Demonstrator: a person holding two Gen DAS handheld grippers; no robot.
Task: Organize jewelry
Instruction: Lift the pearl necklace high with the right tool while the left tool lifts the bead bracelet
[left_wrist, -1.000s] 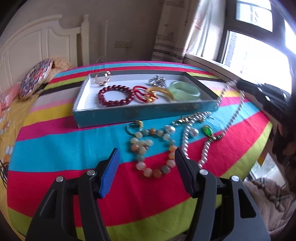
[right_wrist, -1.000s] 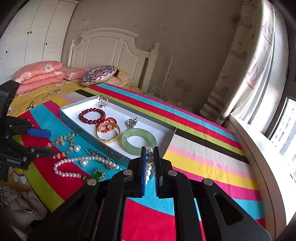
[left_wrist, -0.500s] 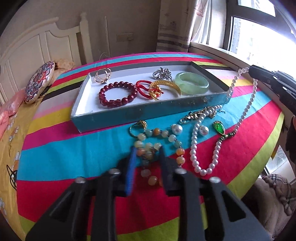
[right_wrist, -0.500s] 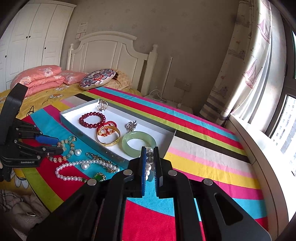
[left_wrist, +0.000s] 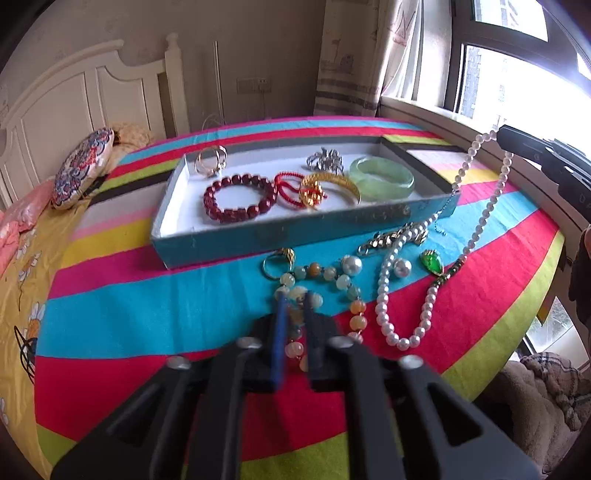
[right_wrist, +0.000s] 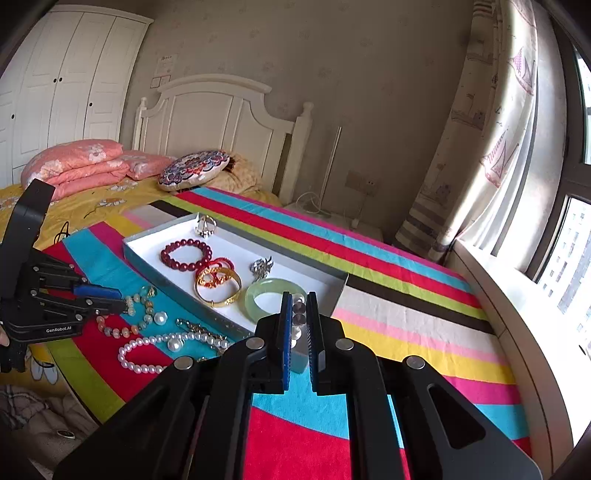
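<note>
Beads of the pastel bracelet sit pinched inside the left hand-held gripper.

Left cam sits low behind its hand-held gripper, tilted down, close over the striped desk, facing the window and headboard. Right cam rides its own hand-held gripper from the window side, a bit further back, looking across at the bed and wardrobe. Both catch the jewelry tray and the loose beads in front of it.
</note>
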